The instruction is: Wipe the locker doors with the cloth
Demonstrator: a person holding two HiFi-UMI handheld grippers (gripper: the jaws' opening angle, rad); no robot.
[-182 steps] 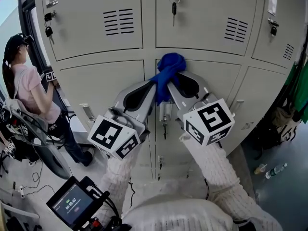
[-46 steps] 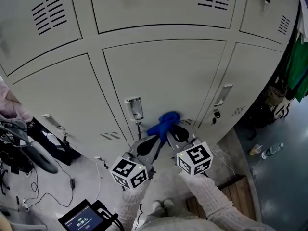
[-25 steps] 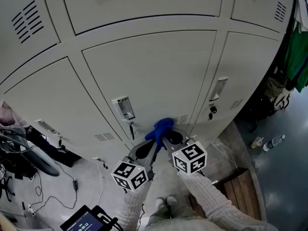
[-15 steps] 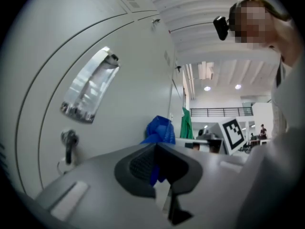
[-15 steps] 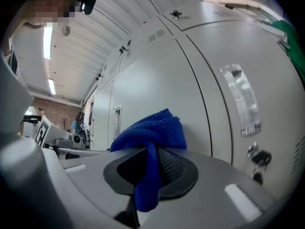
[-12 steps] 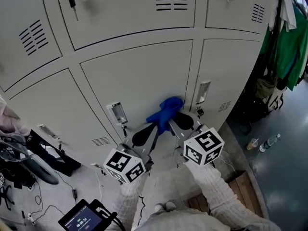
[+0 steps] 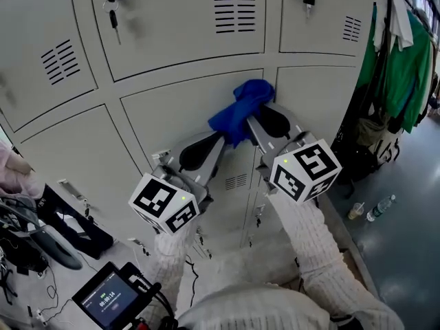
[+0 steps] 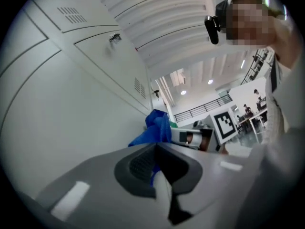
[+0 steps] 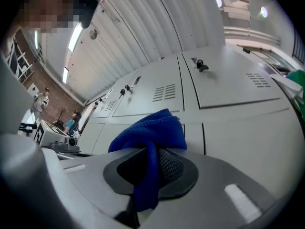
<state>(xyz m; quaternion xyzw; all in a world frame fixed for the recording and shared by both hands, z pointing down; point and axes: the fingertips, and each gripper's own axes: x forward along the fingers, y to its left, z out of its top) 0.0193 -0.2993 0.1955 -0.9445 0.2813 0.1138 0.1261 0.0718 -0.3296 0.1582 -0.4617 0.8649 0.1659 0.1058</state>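
Cloth (image 7: 240, 106) bunched against locker door (image 7: 168, 112); left claw (image 7: 221, 137) and right claw (image 7: 249, 120) both clenched on it.

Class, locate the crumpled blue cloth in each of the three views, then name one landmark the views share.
Head view: crumpled blue cloth upper centre, against the lockers.
Left gripper view: centre, bunched just beyond the left gripper, whose jaws pinch a strip of it.
Right gripper view: centre, hanging down between the right gripper's closed jaws.
Shared landmark: grey metal locker doors with louvred vents.
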